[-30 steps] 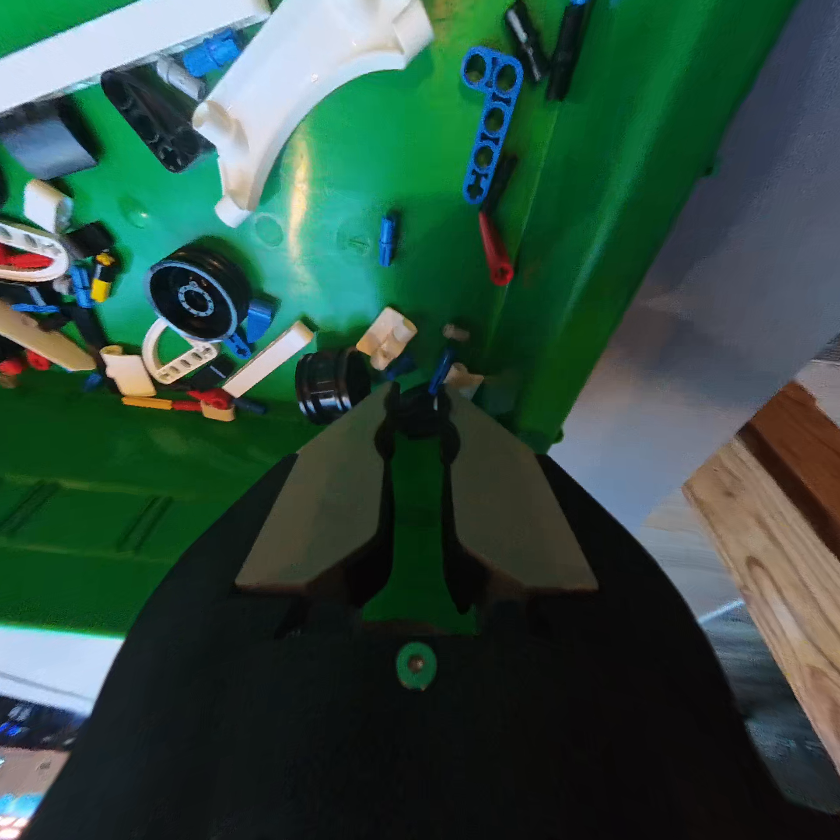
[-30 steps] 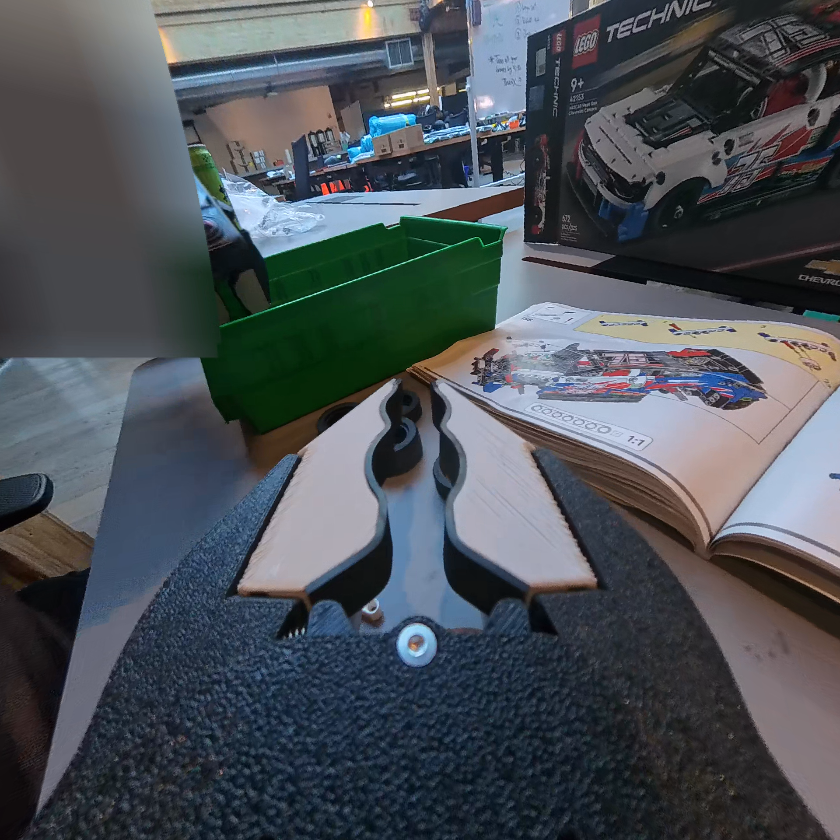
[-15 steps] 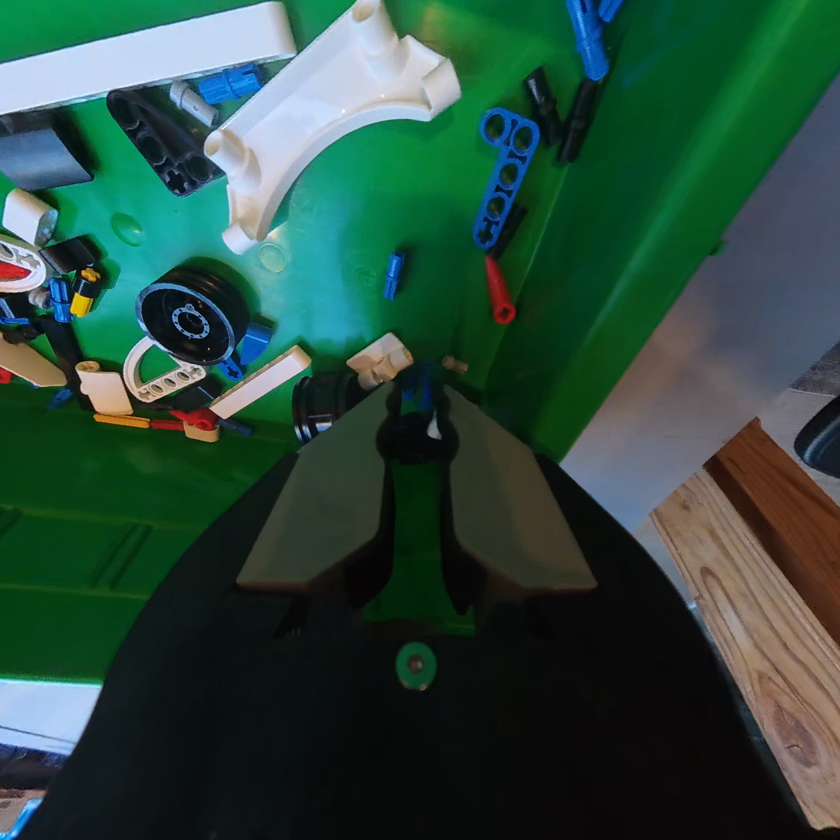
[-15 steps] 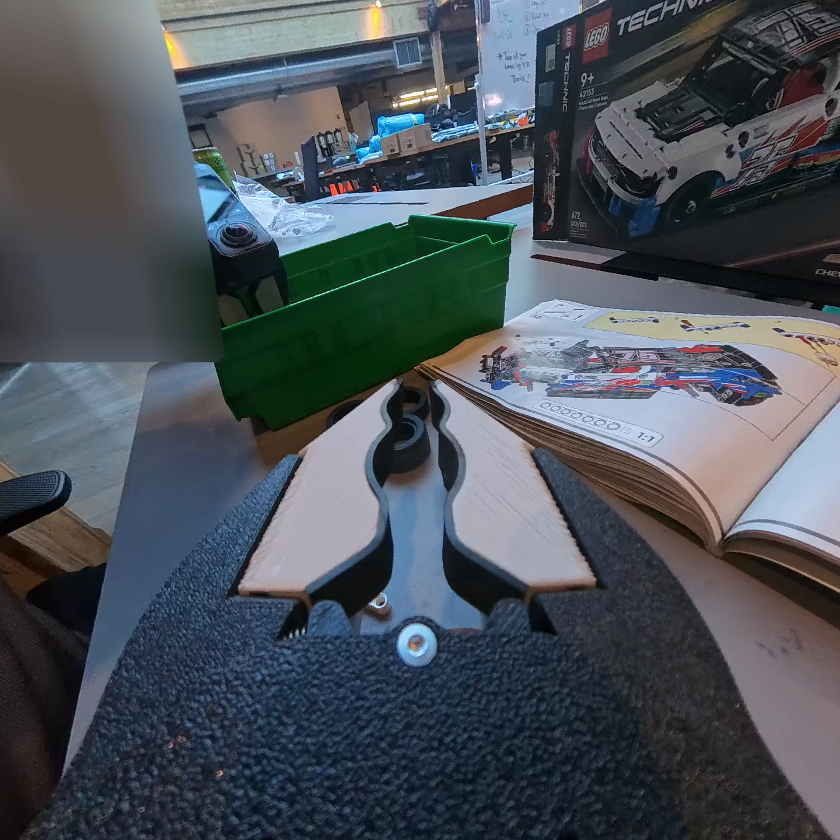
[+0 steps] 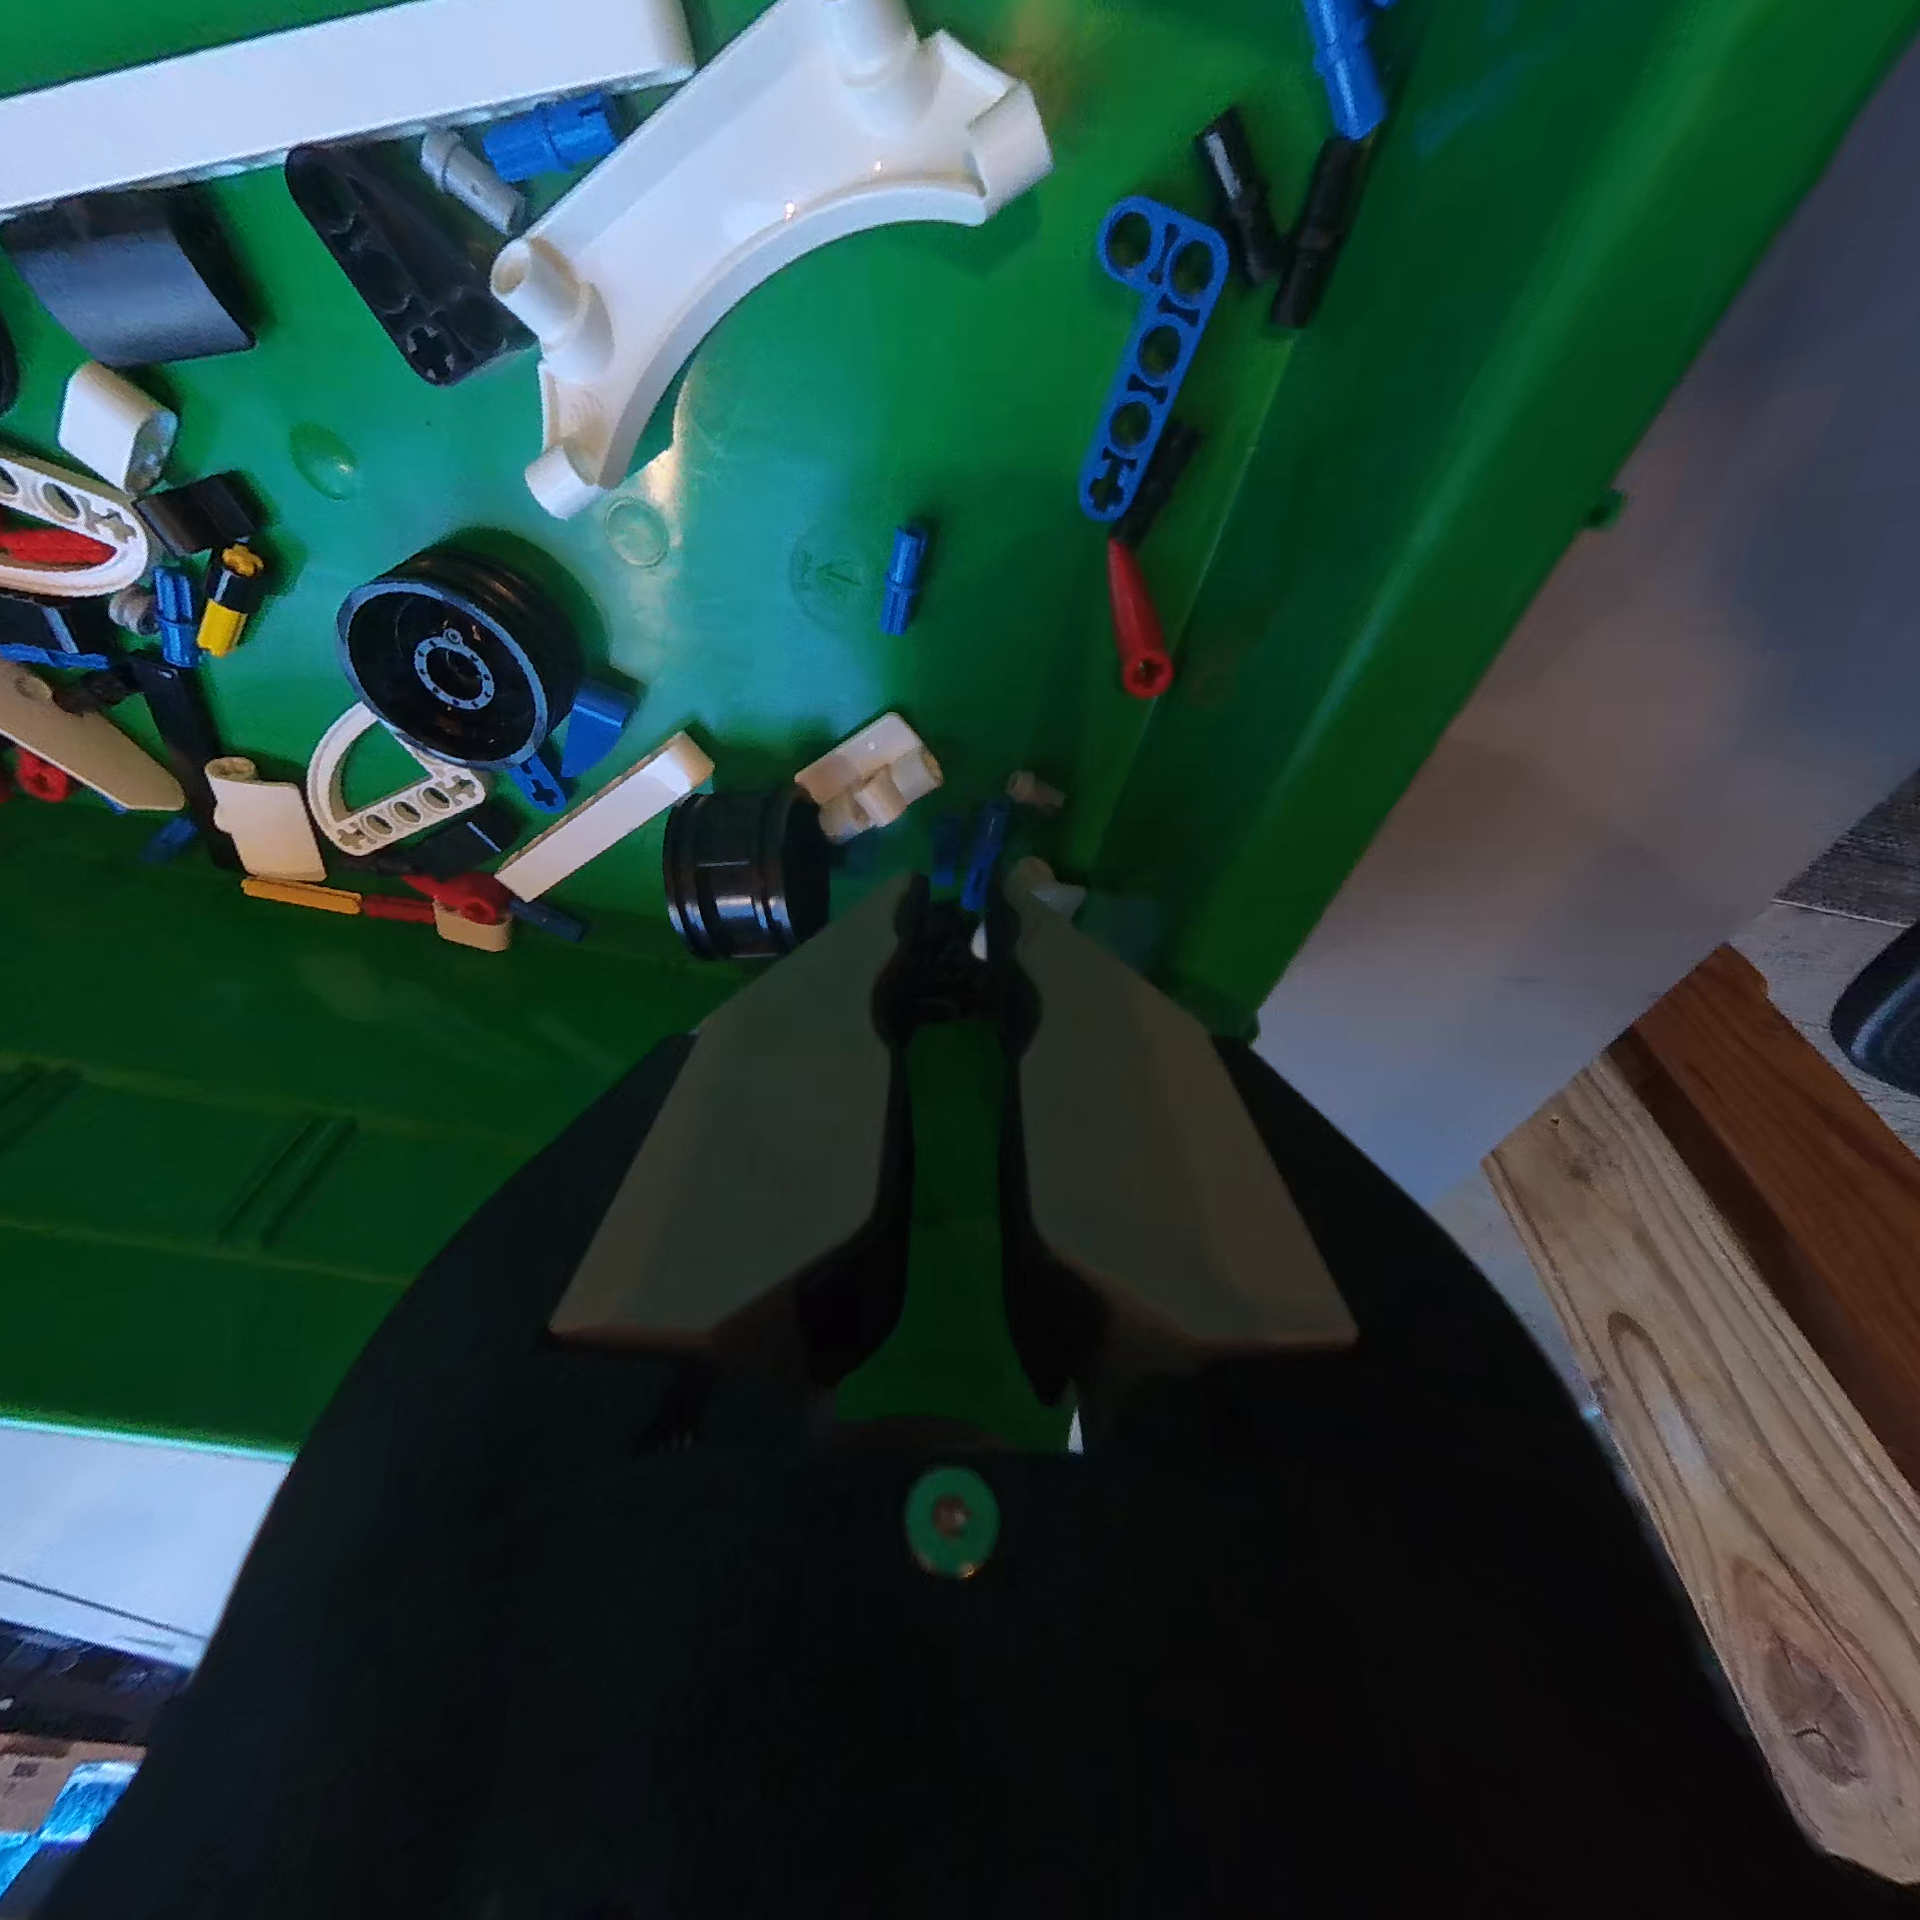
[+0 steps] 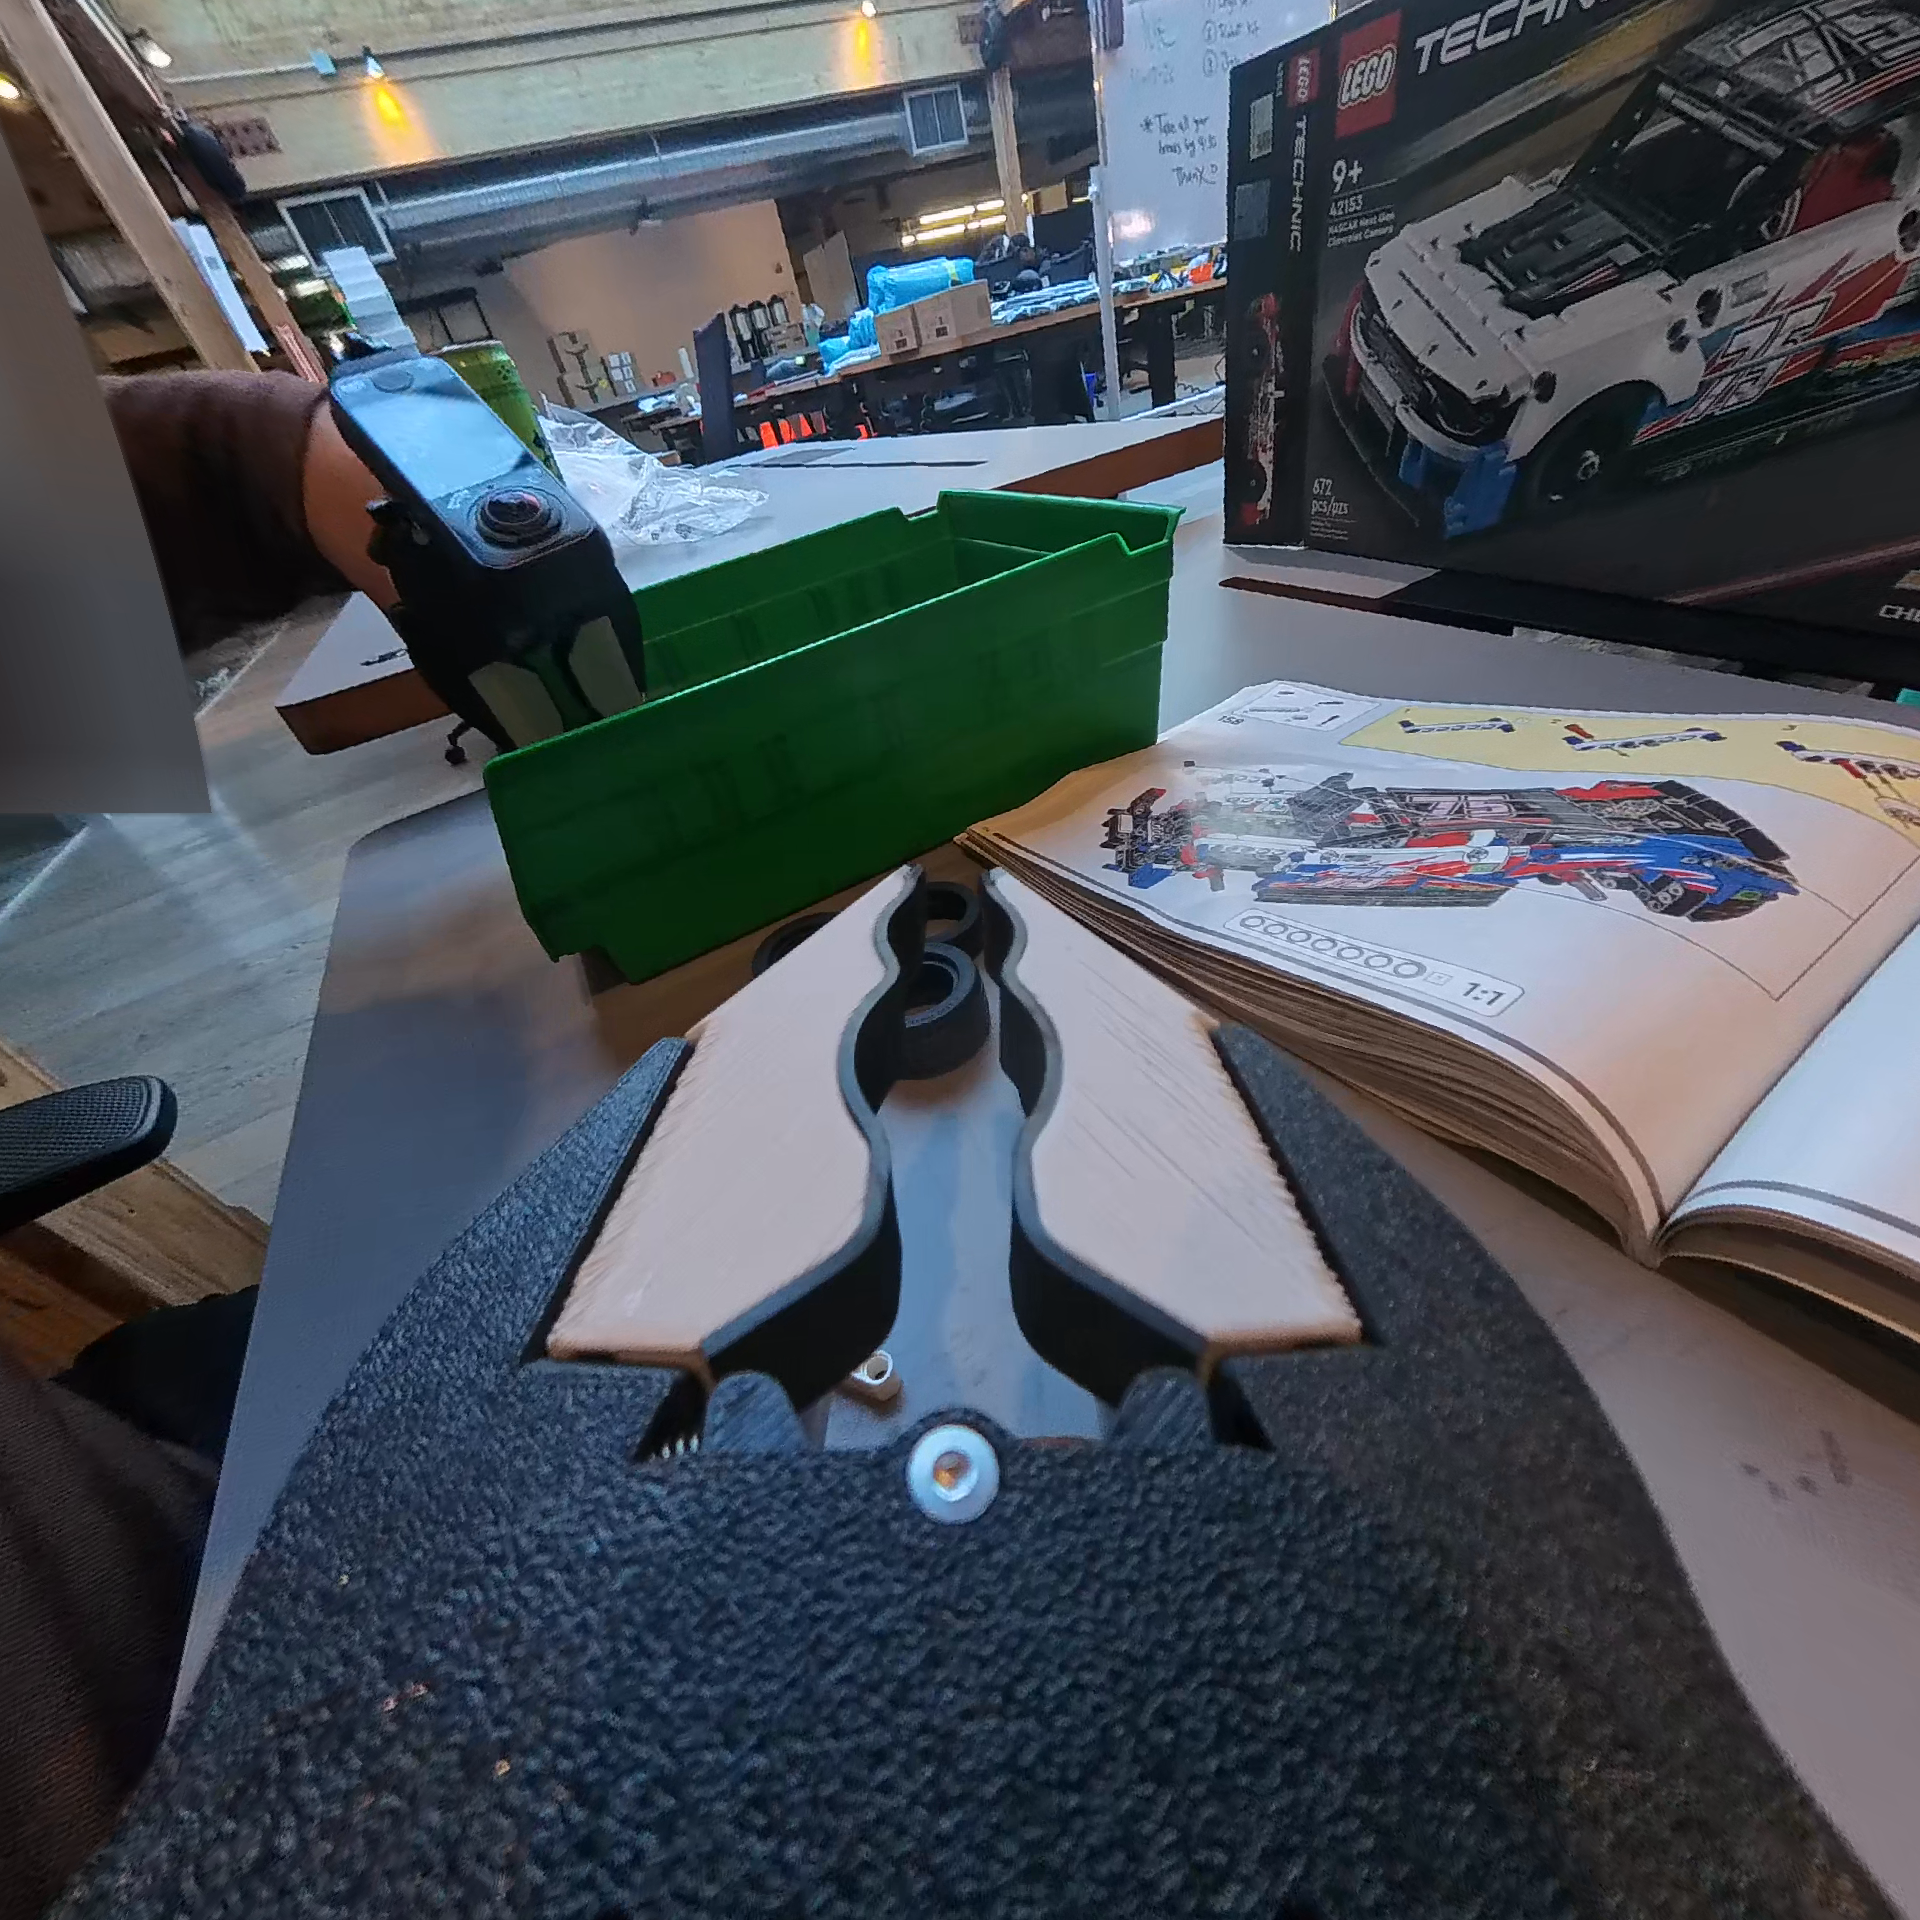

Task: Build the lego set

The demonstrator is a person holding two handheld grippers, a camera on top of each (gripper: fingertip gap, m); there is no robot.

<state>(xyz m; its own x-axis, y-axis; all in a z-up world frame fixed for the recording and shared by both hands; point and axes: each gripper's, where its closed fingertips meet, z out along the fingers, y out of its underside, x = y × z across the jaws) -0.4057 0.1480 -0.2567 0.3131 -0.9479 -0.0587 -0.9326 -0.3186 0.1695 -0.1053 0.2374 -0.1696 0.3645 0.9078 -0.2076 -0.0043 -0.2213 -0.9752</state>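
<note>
— What colour is the bin (image 5: 1299, 582)?
— Bright green, scattered with white, black, blue, red and yellow pieces. The wheel (image 5: 462, 657) is black.
— And the fingers (image 6: 774, 1101)?
— Tan, edged black. The bench (image 6: 436, 1039) is grey; the booklet (image 6: 1507, 935) shows a red, white and blue car.

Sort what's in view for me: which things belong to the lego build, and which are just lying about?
Part of the build:
- green bin of loose parts
- black wheel in the bin
- white arch piece in the bin
- black tyres on the table by the right gripper
- open instruction book
- left gripper, in the bin

Lying about:
- set box
- crumpled plastic bag
- green can
</note>
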